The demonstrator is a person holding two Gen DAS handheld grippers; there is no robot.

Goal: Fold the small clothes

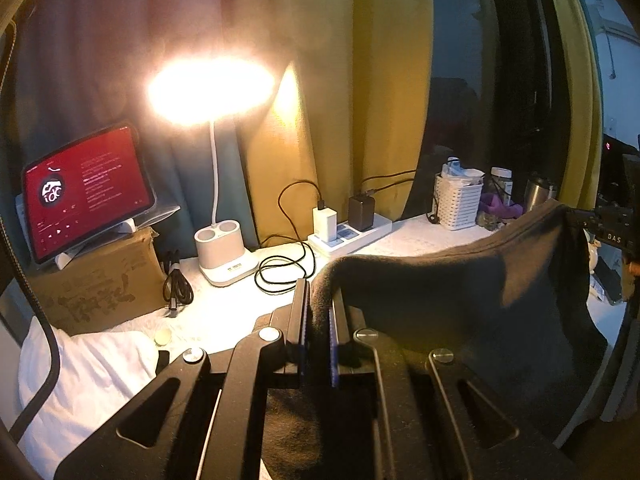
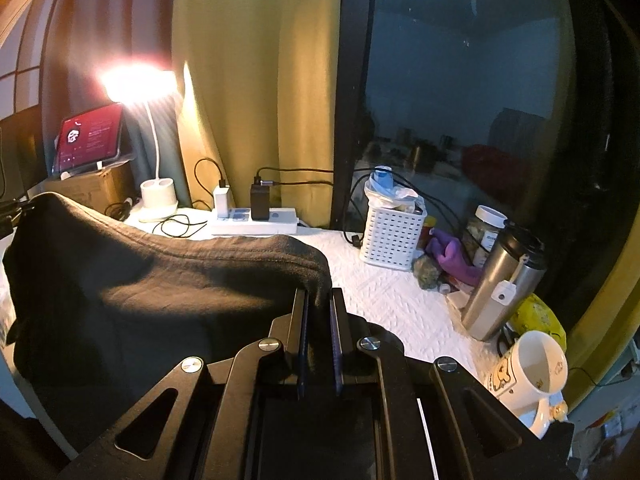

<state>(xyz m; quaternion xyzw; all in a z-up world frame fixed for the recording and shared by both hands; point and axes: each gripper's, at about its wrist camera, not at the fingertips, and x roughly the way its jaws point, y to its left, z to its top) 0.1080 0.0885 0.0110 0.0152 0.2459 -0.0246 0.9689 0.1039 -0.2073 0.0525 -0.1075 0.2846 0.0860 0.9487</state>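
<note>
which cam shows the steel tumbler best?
Right wrist: the steel tumbler stands near and whole, lid and tether visible. Left wrist shows only its top, distant, behind the dark garment.

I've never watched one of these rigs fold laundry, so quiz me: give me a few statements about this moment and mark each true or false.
1. Both hand-held grippers are pinching the same dark garment. True: the left hand-held gripper and the right hand-held gripper each clamp an edge of it.
2. The garment lies flat on the table. False: it hangs stretched between the two grippers, above the white table cover.
3. The desk lamp is switched on. True.
4. The tablet shows a blue screen. False: its screen is red.
5. The white mug stands left of the steel tumbler. False: in the right wrist view it sits lower right of the tumbler.
</note>
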